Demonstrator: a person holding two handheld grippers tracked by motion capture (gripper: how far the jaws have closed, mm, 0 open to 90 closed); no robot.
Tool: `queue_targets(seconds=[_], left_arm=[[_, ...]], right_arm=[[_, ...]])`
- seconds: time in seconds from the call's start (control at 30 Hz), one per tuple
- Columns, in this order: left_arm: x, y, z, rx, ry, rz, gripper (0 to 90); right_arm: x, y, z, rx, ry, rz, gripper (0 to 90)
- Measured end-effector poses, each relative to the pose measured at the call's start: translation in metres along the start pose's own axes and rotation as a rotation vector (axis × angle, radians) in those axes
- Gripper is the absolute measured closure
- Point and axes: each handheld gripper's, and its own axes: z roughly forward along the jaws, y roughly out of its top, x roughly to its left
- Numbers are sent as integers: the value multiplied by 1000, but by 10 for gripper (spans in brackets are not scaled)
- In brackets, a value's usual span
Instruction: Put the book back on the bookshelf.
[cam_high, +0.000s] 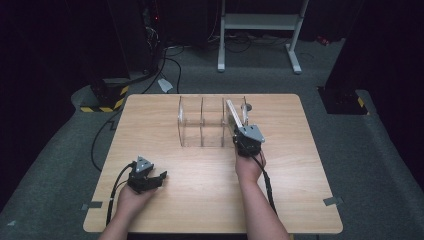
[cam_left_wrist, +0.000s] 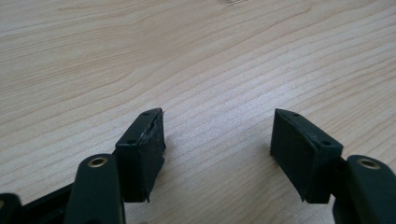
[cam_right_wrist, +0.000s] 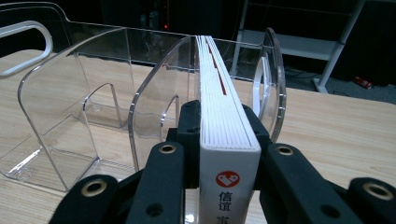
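A clear acrylic file rack (cam_high: 202, 122) with three compartments stands at the back middle of the wooden table (cam_high: 300, 165). My right gripper (cam_high: 241, 136) is shut on a white book (cam_high: 235, 117), which leans tilted into the rack's rightmost compartment. In the right gripper view the book (cam_right_wrist: 219, 93) sits spine-up between my jaws (cam_right_wrist: 223, 126), with a clear divider (cam_right_wrist: 159, 93) on its left and the rack's end wall (cam_right_wrist: 279, 93) on its right. My left gripper (cam_high: 159, 179) rests low at the table's front left; its pads (cam_left_wrist: 144, 149) stand wide apart over bare wood, open with nothing between them.
Beyond the table's far edge stands a white metal frame (cam_high: 260, 22) on the grey floor. A black and yellow striped base (cam_high: 107, 97) with cables lies off the back left corner. A small dark object (cam_high: 248, 106) sits behind the rack.
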Motion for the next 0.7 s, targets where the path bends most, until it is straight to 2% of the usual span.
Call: queue_targets(seconds=[0.17, 0.37, 0.7], left_arm=[[0, 0, 0, 0, -1, -2, 351], [0, 0, 0, 0, 1, 1, 351], [0, 0, 0, 0, 1, 1, 351]], right_arm=[[2, -2, 1, 2, 5, -12, 751], [0, -5, -1, 9, 1, 15, 745], [-2, -14, -1, 25, -4, 21, 733]])
